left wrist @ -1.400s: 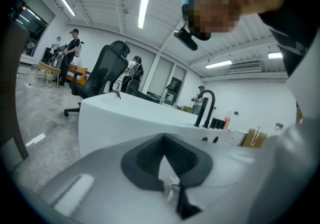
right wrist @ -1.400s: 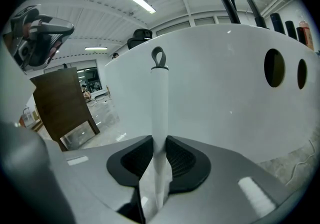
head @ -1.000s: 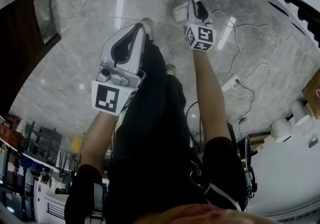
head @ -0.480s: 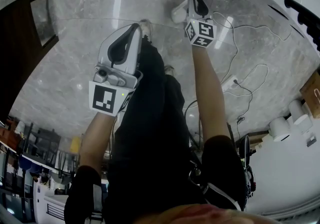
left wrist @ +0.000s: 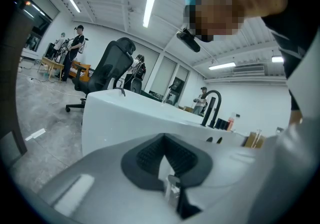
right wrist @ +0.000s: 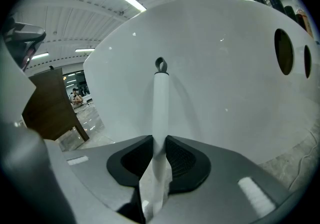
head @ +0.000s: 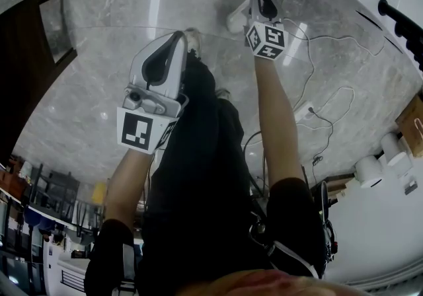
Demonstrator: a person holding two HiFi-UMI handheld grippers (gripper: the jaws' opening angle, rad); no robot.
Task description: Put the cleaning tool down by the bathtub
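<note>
The white bathtub (right wrist: 225, 68) wall looms ahead of me, with cables (head: 311, 57) strewn on the floor beside it. My right gripper (right wrist: 160, 144) pinches the cleaning tool (right wrist: 160, 103) by its handle, and the handle's tip sits close to the tub. My left gripper (left wrist: 165, 158) is pressed together, empty.

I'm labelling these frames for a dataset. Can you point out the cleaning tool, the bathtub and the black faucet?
cleaning tool (right wrist: 160, 100): right gripper view, middle of its white handle.
bathtub (right wrist: 225, 68): right gripper view, bare white wall.
black faucet (left wrist: 206, 112): left gripper view, its upright pipe.
</note>
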